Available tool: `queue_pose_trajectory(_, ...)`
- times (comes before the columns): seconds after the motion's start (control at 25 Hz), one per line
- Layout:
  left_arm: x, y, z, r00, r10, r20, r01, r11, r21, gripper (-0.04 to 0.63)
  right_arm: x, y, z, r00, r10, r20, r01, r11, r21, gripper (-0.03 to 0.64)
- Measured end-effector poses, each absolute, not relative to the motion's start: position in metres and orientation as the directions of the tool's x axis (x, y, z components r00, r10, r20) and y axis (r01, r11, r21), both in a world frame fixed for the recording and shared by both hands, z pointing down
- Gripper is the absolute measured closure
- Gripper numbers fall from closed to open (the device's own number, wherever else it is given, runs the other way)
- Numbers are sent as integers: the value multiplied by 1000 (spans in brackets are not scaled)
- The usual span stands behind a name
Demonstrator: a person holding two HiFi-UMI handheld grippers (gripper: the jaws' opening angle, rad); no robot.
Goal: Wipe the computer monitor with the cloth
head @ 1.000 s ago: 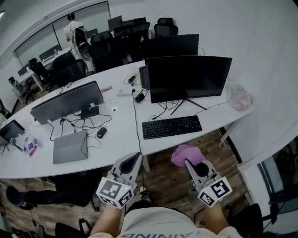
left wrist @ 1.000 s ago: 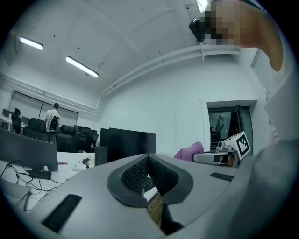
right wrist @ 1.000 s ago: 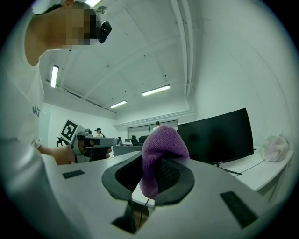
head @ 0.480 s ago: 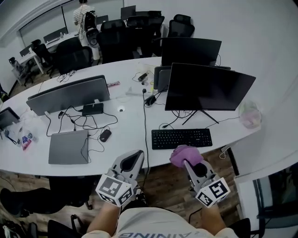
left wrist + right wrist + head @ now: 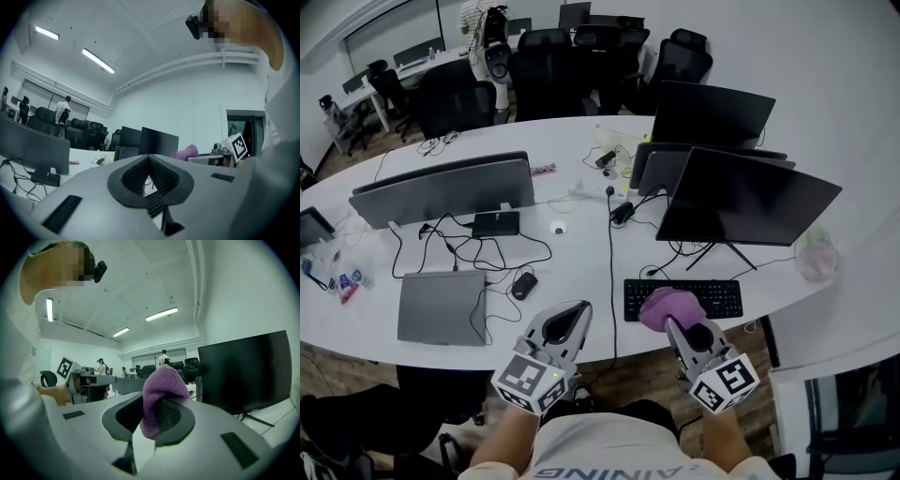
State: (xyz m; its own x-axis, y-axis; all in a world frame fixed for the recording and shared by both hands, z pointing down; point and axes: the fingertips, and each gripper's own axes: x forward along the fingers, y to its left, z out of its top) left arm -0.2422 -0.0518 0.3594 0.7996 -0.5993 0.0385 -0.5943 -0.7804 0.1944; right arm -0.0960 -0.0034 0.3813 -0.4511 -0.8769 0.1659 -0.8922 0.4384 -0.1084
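The dark computer monitor (image 5: 748, 202) stands on the white desk (image 5: 581, 253), to the right, with a black keyboard (image 5: 698, 298) in front of it. My right gripper (image 5: 677, 322) is shut on a purple cloth (image 5: 668, 307), which bulges out above the jaws; it is held near the desk's front edge, short of the monitor. In the right gripper view the cloth (image 5: 161, 383) fills the jaws and the monitor (image 5: 248, 371) rises at the right. My left gripper (image 5: 566, 325) is shut with nothing in it, level with the right one. Its jaws (image 5: 149, 158) meet at the tips.
A grey monitor back (image 5: 441, 190), a closed laptop (image 5: 441, 307), a mouse (image 5: 523, 286) and loose cables lie on the left half of the desk. More monitors (image 5: 712, 112) stand behind. A crumpled bag (image 5: 817, 253) sits far right. Office chairs (image 5: 544, 66) line the far side.
The desk and monitor have come closer and lower in the head view. Both grippers stay at the same place in front of the body, the cloth still held.
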Motion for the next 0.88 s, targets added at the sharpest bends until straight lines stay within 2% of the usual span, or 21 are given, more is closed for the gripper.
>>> queue_pose_trajectory(0.48, -248, -93, 375, 770, -634, 64, -631, -745, 217, 594, -91, -59, 407, -462, -858, 225, -885, 432, -171, 561)
queue_pose_trajectory(0.88, -197, -121, 382, 698, -706, 121, -713, -672, 198, 594, -30, -109, 437, -510, -824, 249, -849, 435, -301, 561)
